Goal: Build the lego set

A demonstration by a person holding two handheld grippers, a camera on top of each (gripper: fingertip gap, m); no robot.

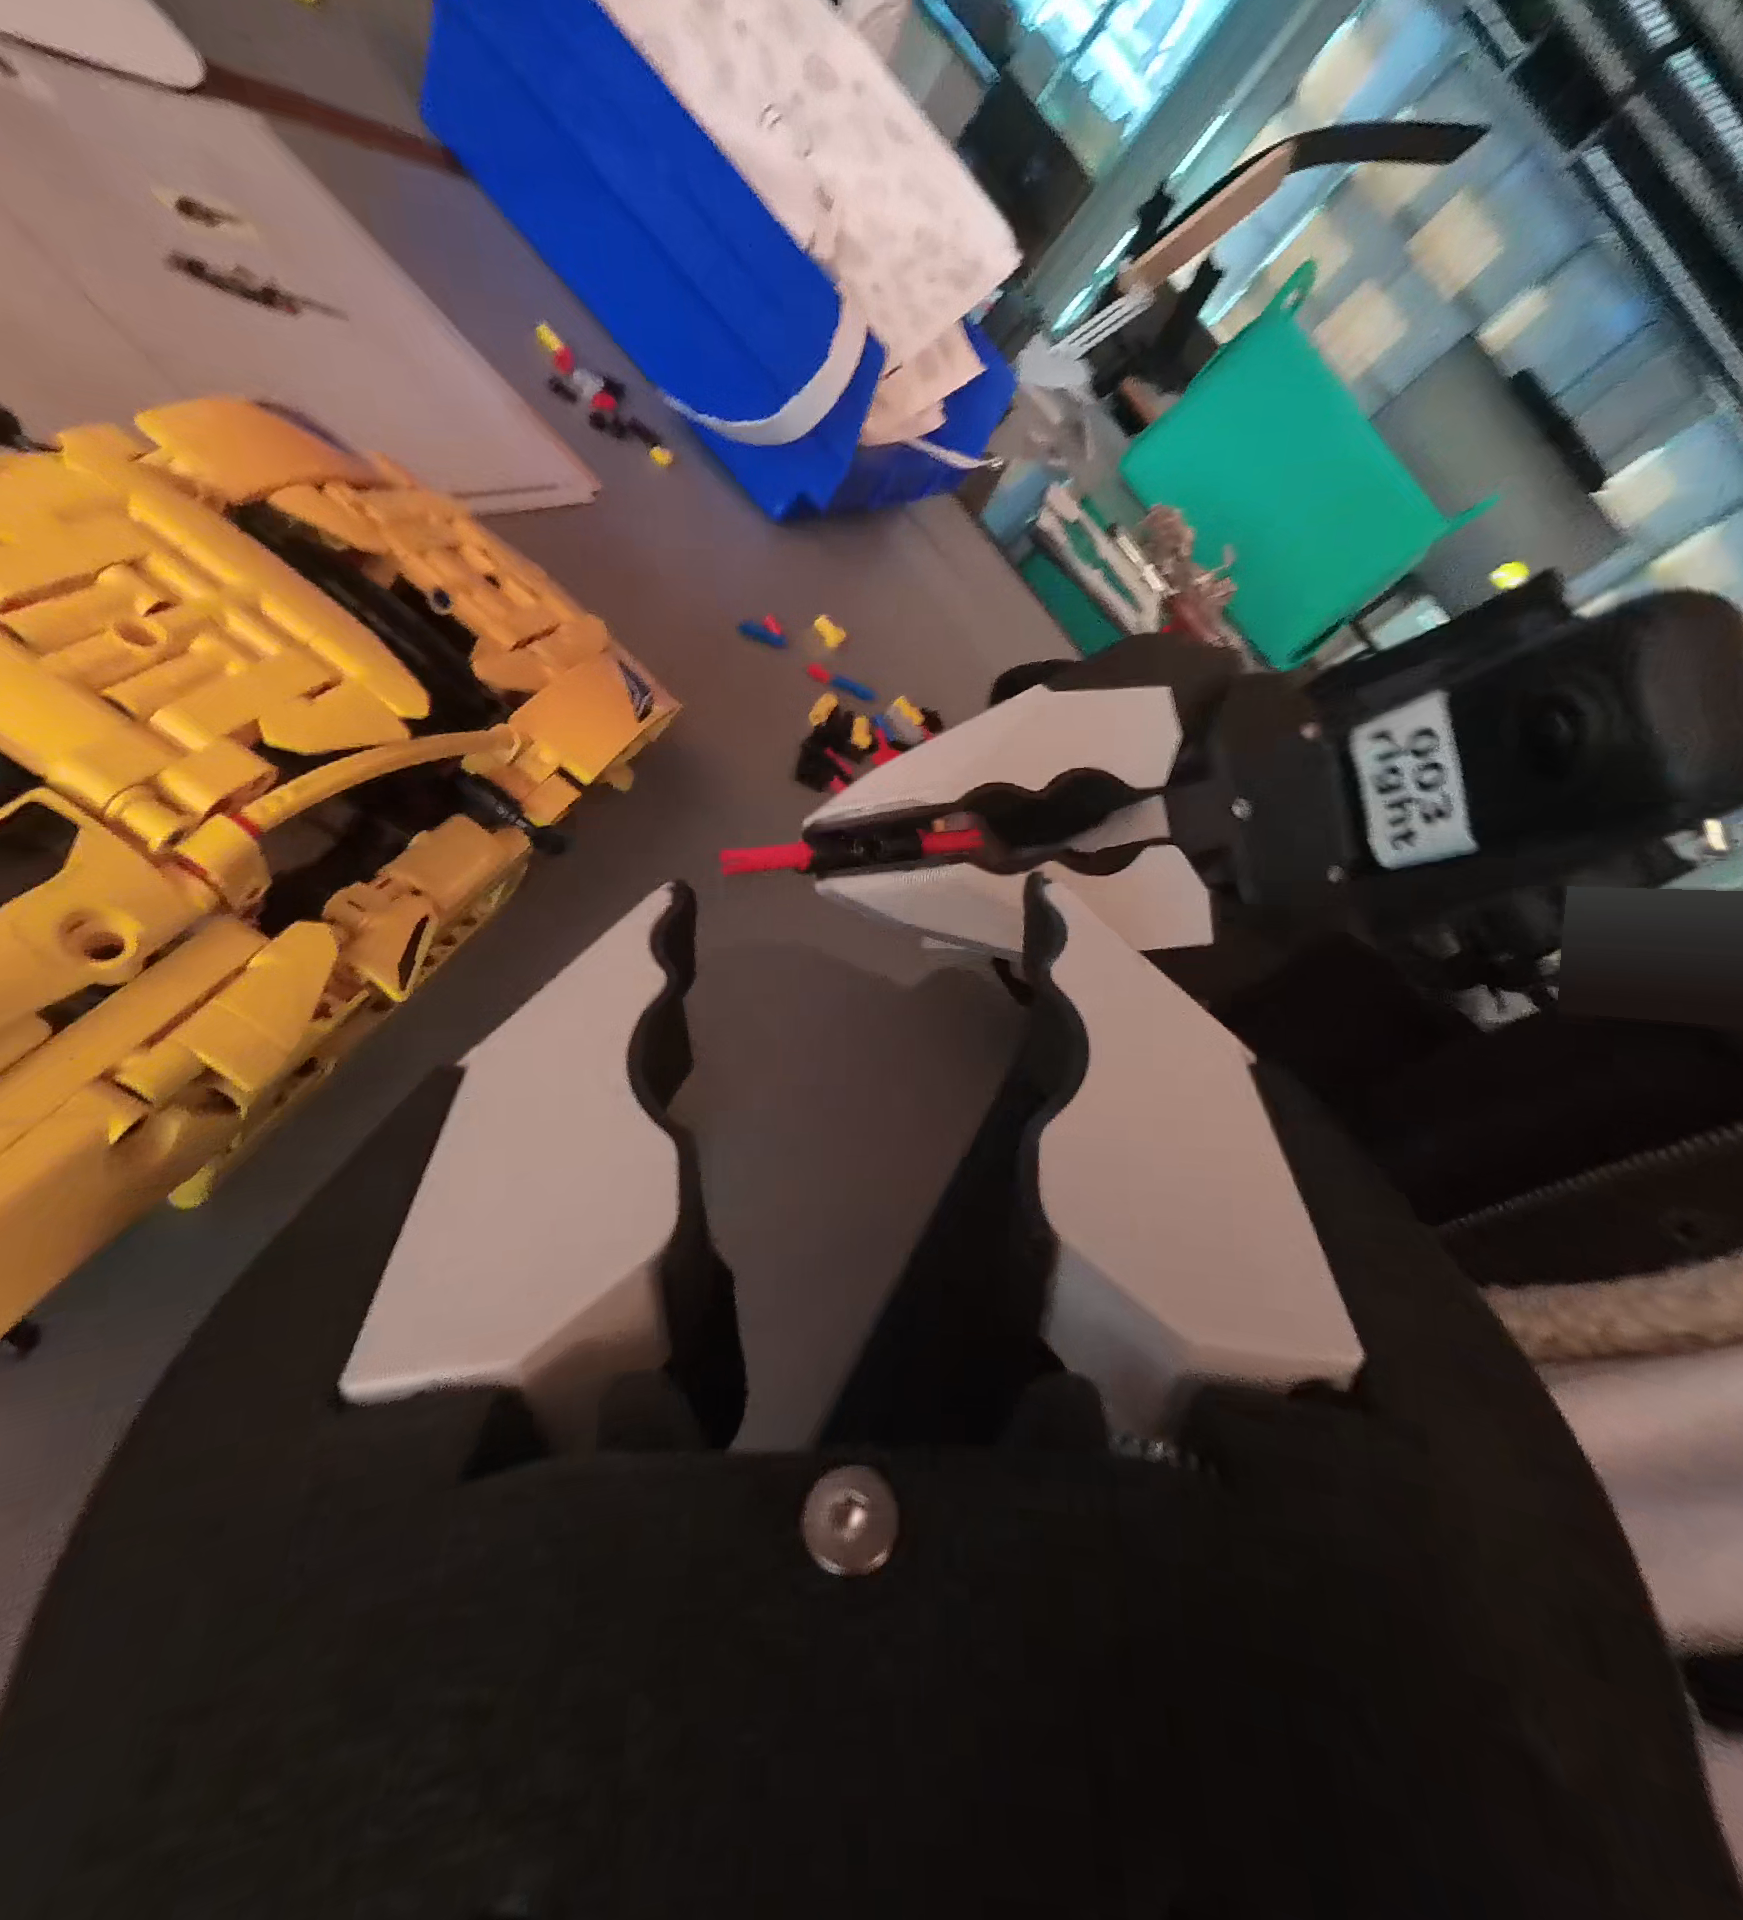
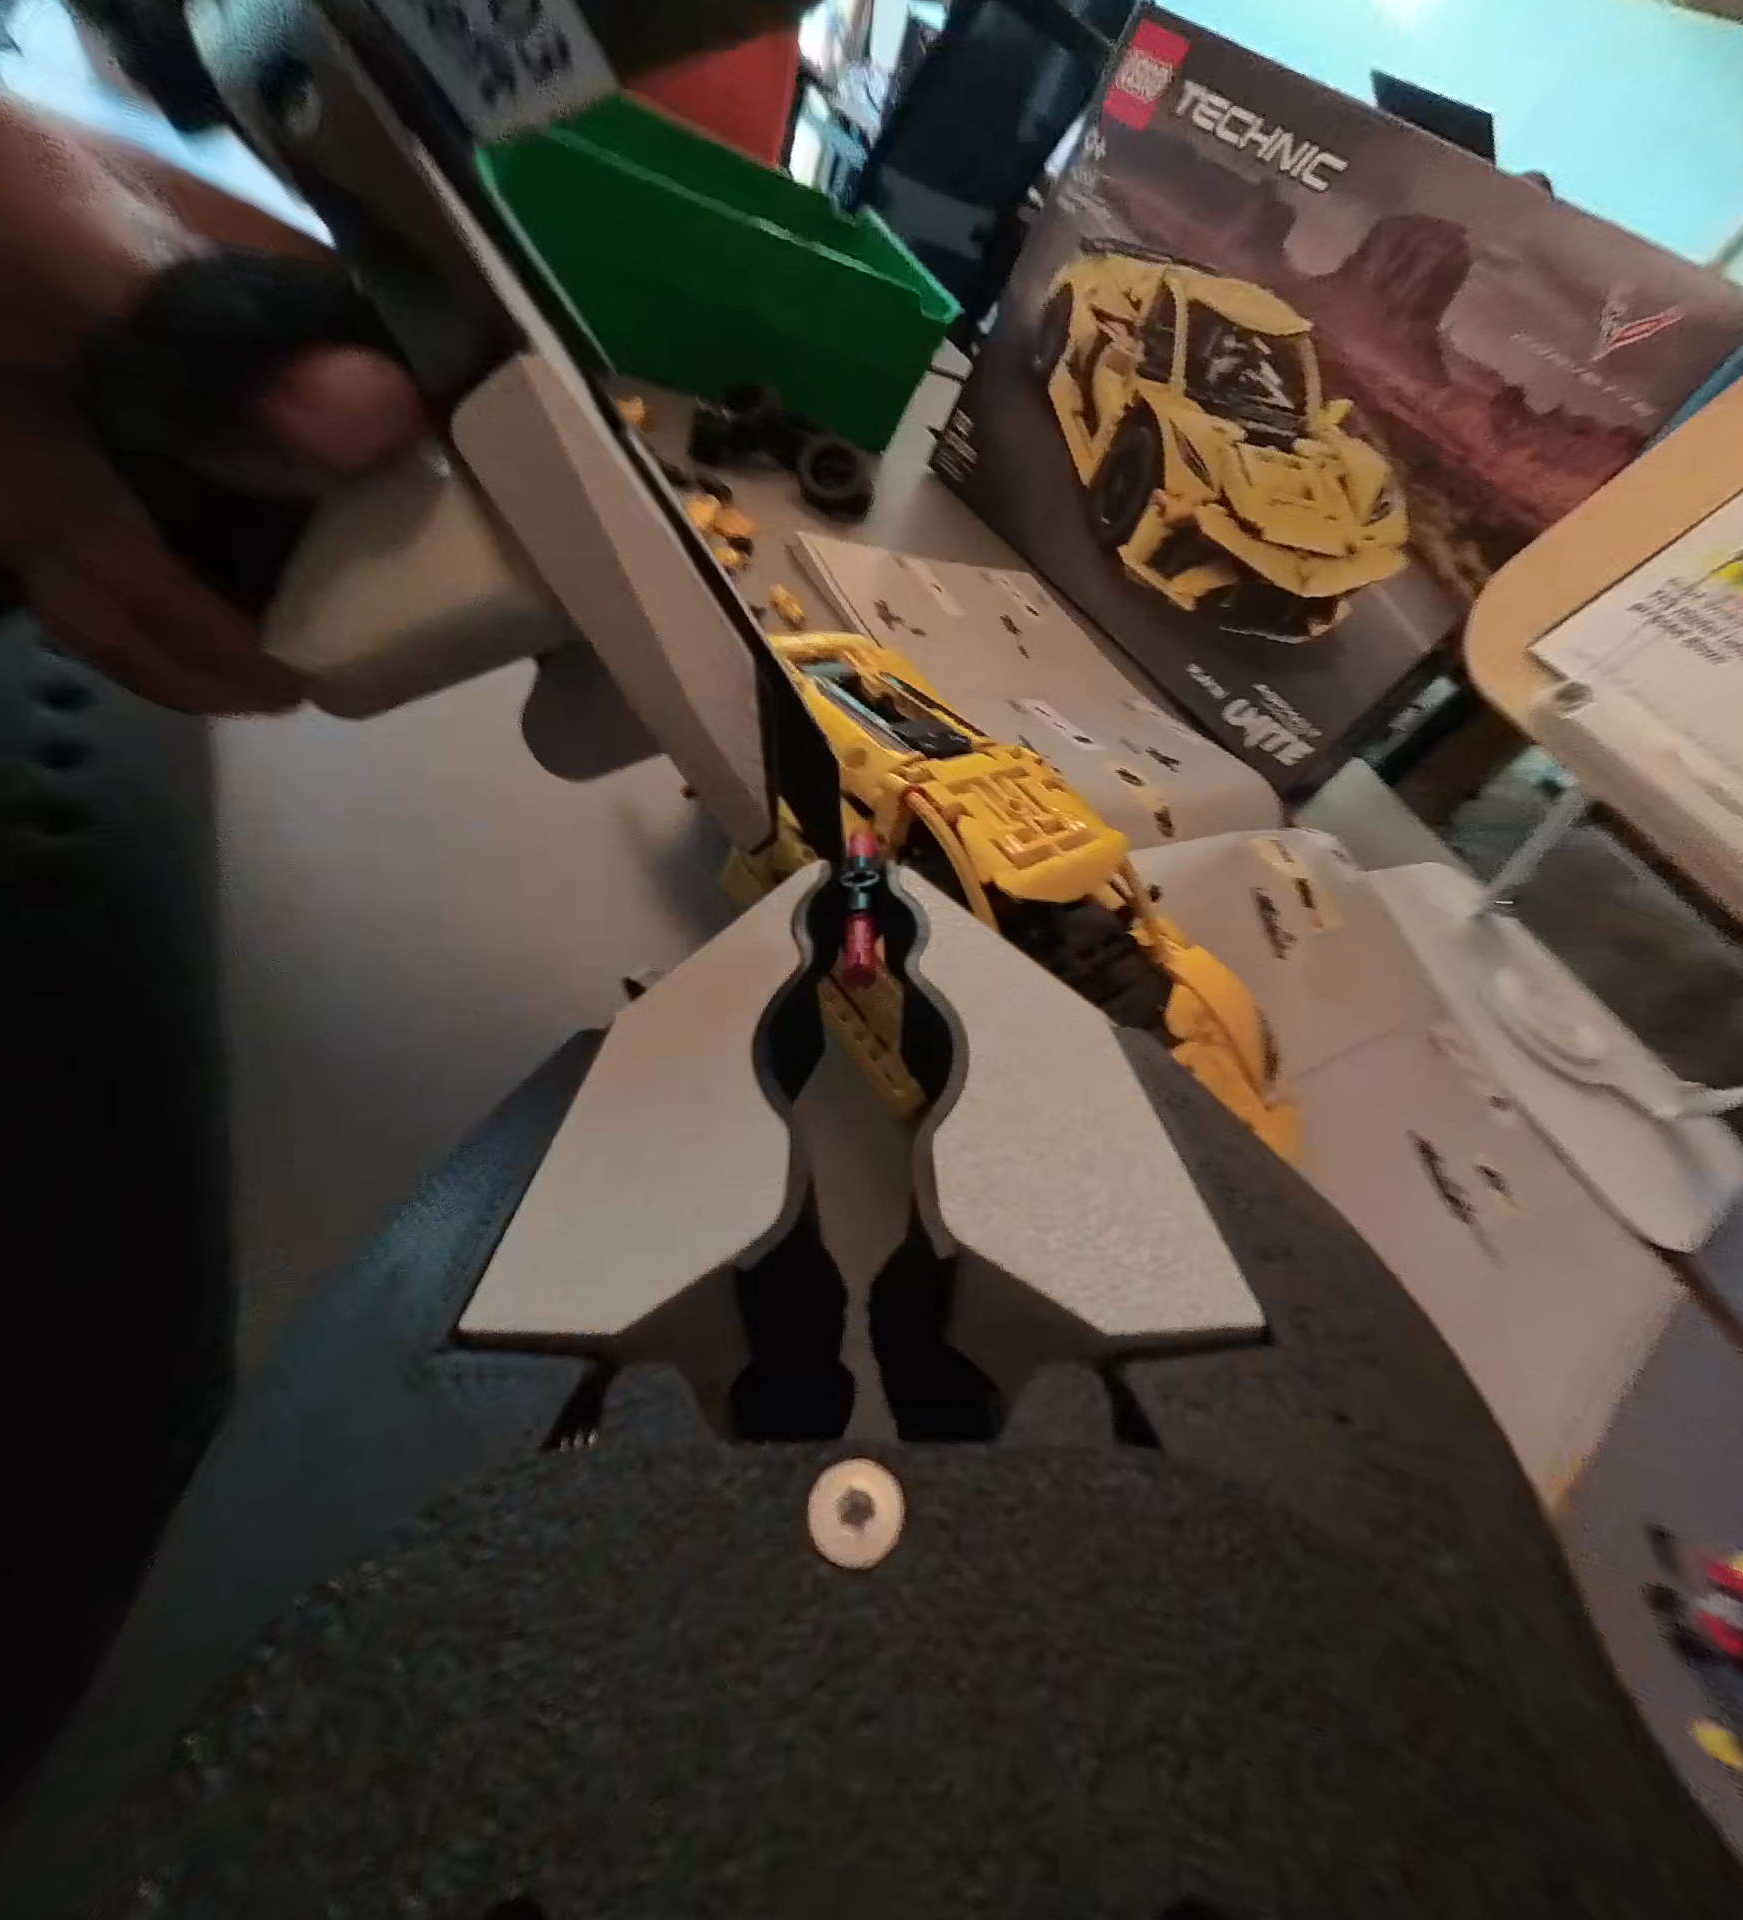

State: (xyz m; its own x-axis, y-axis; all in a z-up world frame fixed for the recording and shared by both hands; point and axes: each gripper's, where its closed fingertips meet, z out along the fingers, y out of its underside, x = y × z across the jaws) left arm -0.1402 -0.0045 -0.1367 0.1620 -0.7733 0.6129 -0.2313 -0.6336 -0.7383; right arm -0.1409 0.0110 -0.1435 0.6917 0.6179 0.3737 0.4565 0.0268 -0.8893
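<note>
Right tongs pinching red axle, left tongs spread, yellow car beside, loose pieces behind.

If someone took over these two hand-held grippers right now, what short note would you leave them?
Right hand-held gripper: shut on a red axle with a black piece on it, held above the table.
Left hand-held gripper: open, empty, just beside the axle.
Yellow car: largely built, on the grey table. Loose small parts lie beyond it.
Left: fit the axle piece; where it goes is not shown.
</note>
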